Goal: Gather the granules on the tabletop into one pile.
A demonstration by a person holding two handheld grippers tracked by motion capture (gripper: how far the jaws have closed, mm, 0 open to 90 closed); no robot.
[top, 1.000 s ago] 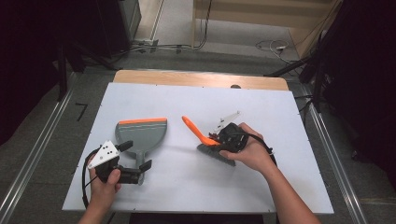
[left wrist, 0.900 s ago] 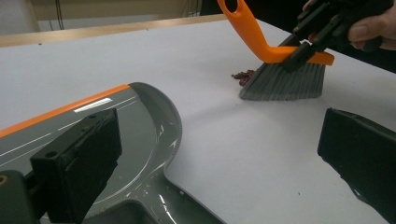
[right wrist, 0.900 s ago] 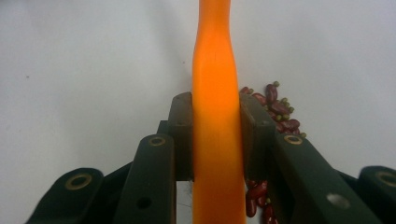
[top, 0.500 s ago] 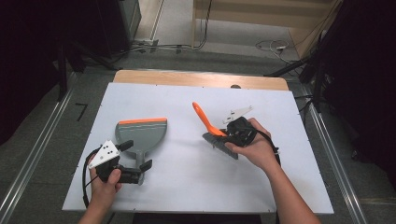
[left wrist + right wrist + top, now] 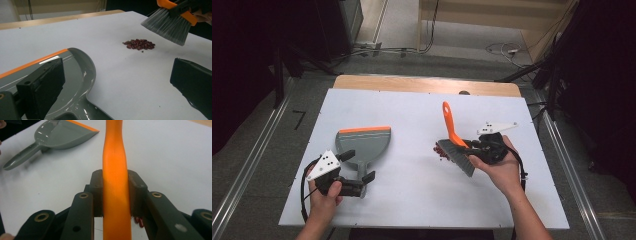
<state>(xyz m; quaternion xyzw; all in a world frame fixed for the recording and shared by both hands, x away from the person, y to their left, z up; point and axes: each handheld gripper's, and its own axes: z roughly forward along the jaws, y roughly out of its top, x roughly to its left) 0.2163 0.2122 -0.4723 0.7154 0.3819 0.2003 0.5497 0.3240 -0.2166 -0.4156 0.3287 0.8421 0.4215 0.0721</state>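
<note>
The brush [image 5: 453, 137] is clamped in the right gripper [image 5: 477, 148], whose jaws are closed on the orange handle low down, near the bristle head. It looks light and rigid in the handle, smooth plastic that could twist in the jaws; the grey bristles are soft and will splay if pressed hard. That low hold seems the best one, giving control of the head.

Just under the bristles, ahead of the right gripper, lies a small heap of red beans [image 5: 139, 44], loose and likely to roll and scatter.

The dustpan [image 5: 362, 144] rests flat, well apart from the beans, its thin handle between the jaws of the left gripper [image 5: 360, 167], which stand open. It looks light and likely to slide; the handle is its natural hold.
</note>
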